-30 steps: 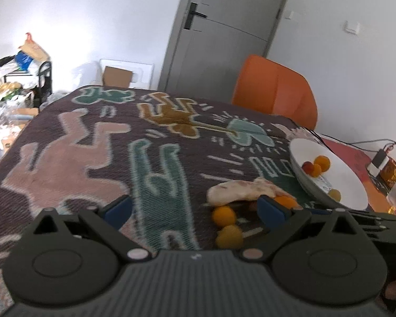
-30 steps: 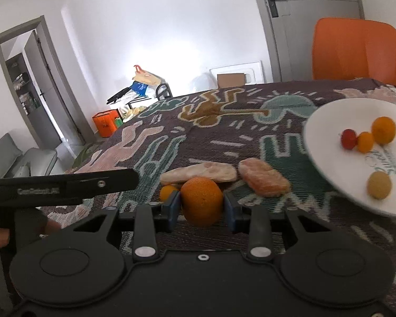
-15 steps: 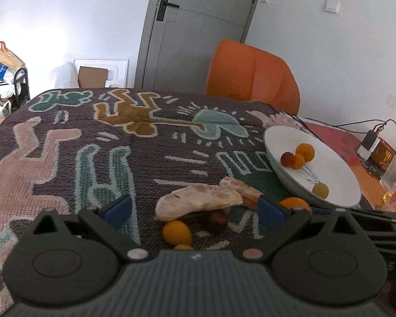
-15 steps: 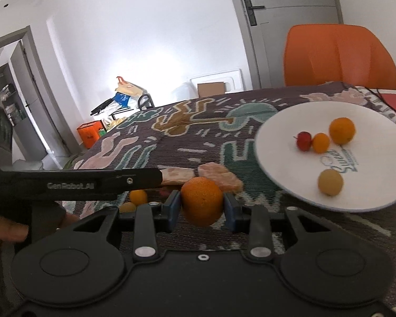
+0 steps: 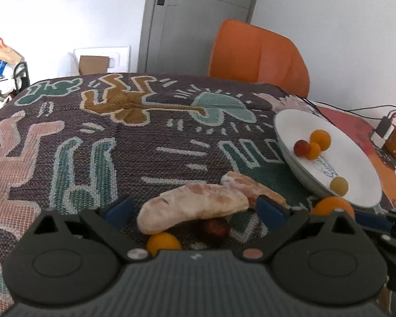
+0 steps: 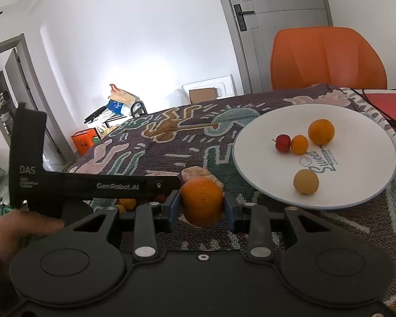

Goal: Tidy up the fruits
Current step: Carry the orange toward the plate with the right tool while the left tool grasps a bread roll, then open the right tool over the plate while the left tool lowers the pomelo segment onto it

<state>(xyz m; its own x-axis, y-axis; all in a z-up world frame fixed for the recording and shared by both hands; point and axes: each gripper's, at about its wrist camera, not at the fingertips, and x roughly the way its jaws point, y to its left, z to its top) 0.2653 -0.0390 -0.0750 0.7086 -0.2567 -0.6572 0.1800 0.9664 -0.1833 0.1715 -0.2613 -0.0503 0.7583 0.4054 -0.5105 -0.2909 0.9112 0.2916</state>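
The right gripper (image 6: pixel 202 206) is gripping an orange (image 6: pixel 202 202) between its blue pads, holding it at the lower centre of the right wrist frame, just left of the white plate (image 6: pixel 264 182). The orange is round, so no long axis is showing. On the plate are lying a larger orange fruit (image 6: pixel 321 131), a small orange fruit (image 6: pixel 299 144), a red fruit (image 6: pixel 283 143) with its stem pointing left, and a yellowish ball-shaped fruit (image 6: pixel 305 181).

The left gripper (image 5: pixel 195 208) is standing open, its jaws wide apart around a pale peeled pomelo segment (image 5: pixel 192 207) whose long axis is running left to right across the patterned tablecloth (image 5: pixel 134 145). A second segment (image 5: pixel 250 185) is slanting toward the lower right behind it. Beneath the near segment, a dark red fruit (image 5: pixel 216 226) and a small orange fruit (image 5: pixel 163 241) are sitting partly hidden by the gripper body. In the right wrist view, the left gripper's black arm is covering most of these pieces.
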